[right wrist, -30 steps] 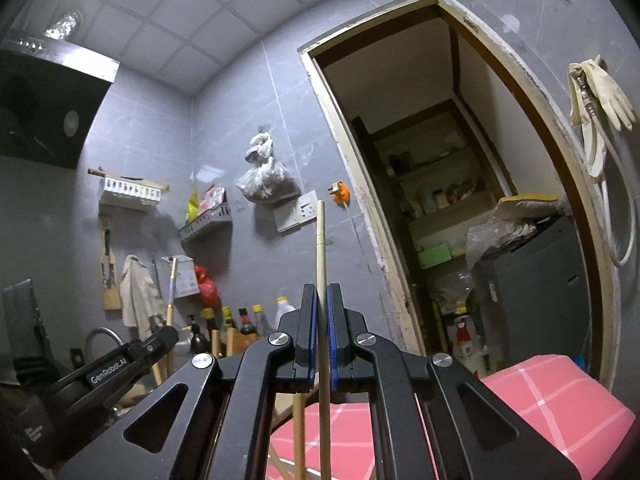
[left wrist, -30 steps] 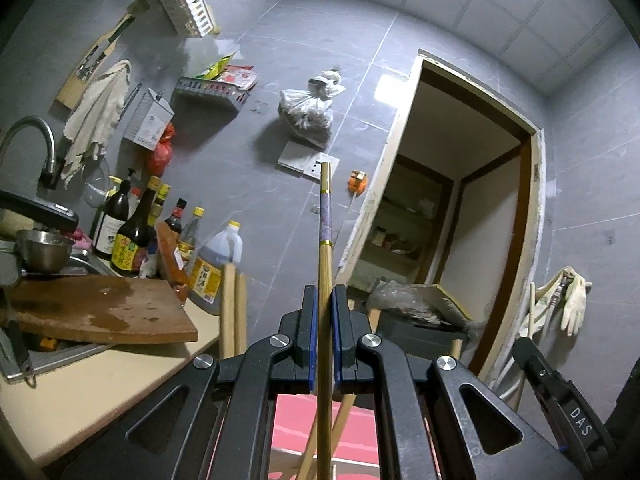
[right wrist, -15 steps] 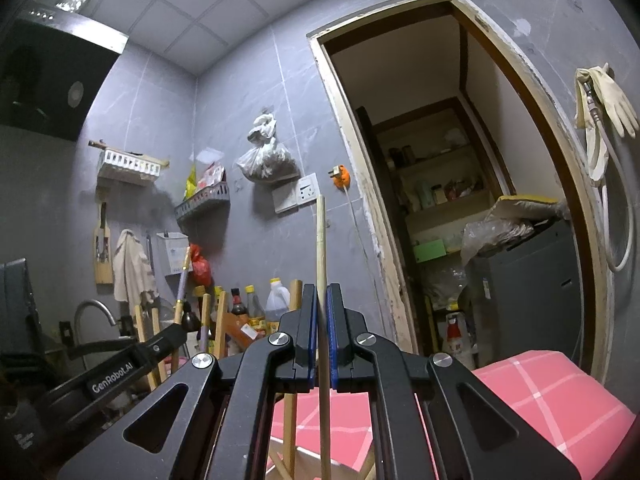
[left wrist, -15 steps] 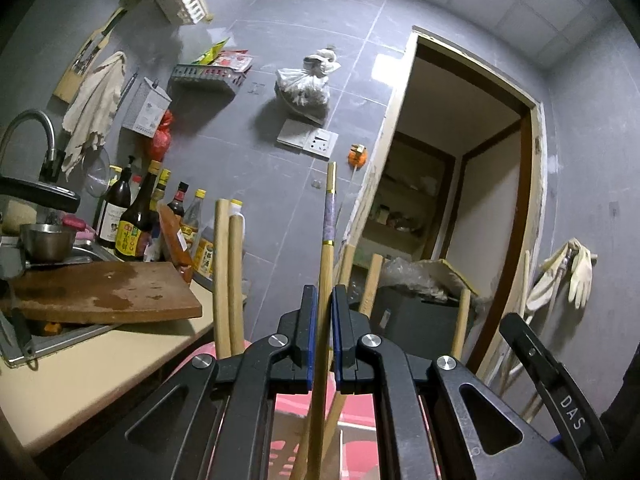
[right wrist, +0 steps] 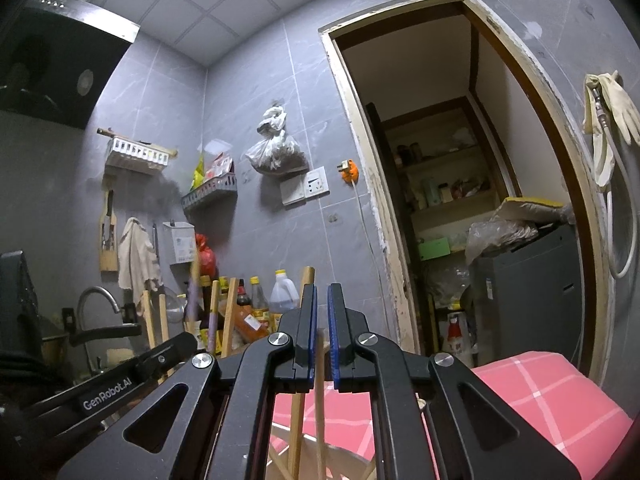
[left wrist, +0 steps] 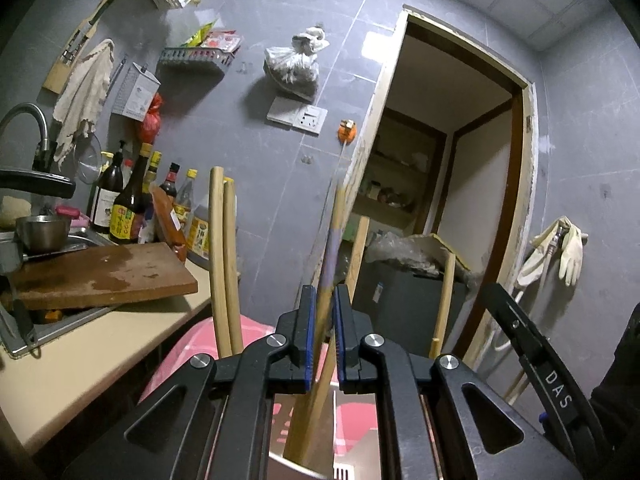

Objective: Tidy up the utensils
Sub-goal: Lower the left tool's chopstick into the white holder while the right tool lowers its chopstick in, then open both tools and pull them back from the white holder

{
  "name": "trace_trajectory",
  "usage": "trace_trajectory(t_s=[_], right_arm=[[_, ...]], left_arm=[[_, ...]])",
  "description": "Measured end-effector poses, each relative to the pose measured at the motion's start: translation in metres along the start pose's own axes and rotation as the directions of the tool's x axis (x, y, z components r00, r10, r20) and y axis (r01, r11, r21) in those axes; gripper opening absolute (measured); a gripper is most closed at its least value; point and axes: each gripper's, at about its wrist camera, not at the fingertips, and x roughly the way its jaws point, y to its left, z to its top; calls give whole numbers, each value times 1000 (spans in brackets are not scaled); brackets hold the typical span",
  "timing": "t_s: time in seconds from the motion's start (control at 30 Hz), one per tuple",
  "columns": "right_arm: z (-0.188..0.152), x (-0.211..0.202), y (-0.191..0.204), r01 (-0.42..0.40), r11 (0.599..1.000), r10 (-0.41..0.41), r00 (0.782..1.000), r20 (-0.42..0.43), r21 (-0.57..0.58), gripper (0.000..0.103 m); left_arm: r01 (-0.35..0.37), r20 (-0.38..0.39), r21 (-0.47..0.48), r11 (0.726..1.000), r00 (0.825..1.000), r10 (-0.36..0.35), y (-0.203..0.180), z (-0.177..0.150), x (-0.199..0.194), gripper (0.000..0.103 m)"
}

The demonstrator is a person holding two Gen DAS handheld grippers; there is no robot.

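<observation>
Left wrist: left gripper (left wrist: 323,336) jaws just opening, narrow gap, chopstick (left wrist: 320,380) loose between (blurred), over holder (left wrist: 288,470). Right gripper (right wrist: 322,336) likewise narrow, thin stick (right wrist: 319,400) loose. Hold grippers level; let sticks drop straight.

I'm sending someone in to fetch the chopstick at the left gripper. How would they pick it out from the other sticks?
Start at the wooden cutting board over the sink, then look right past two plain pale sticks standing together. The chopstick slants up between the left gripper fingers. Unlike its plain neighbours, it has a purple band on its upper half.
</observation>
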Motion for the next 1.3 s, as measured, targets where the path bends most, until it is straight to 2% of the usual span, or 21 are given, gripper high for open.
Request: trace_trajectory(t_s=[0.1,0.27,0.43,0.7,0.77,0.93,1.03,1.13,1.3], right_arm=[[2,-3,2,-1,1000,1,1000,-2,-11,7],[11,-8,8,12,999,-12,1000,-6,-42,19],[18,-13,8,24,998,-26,999,-21,-57,20],[23,-26,5,44,996,-49,997,-60,-81,32],[25,-31,3,48,995,-53,996,-66,-84,43],[30,-47,0,64,994,-71,994,-80,-91,53],[33,-57,-3,80,992,-89,991,-95,-94,56],[35,-67,-7,94,992,-103,988,-113,-85,67],[37,-85,-10,108,990,-121,979,-164,-86,79]], left_arm=[[7,-13,-1,1000,1000,-7,0,-1,-2,7],[13,-24,-5,1000,1000,-13,0,1,-5,7],[6,-52,8,1000,999,-6,-2,3,-9,10],[-1,-107,26,1000,994,4,-8,3,-15,33],[-2,-118,32,999,993,5,-10,3,-19,36],[-18,-136,41,999,990,23,-12,5,-28,46],[-18,-149,34,999,989,23,-13,7,-36,57],[-16,-157,32,999,987,21,-14,9,-45,63],[0,-168,32,999,986,6,-19,14,-63,83]])
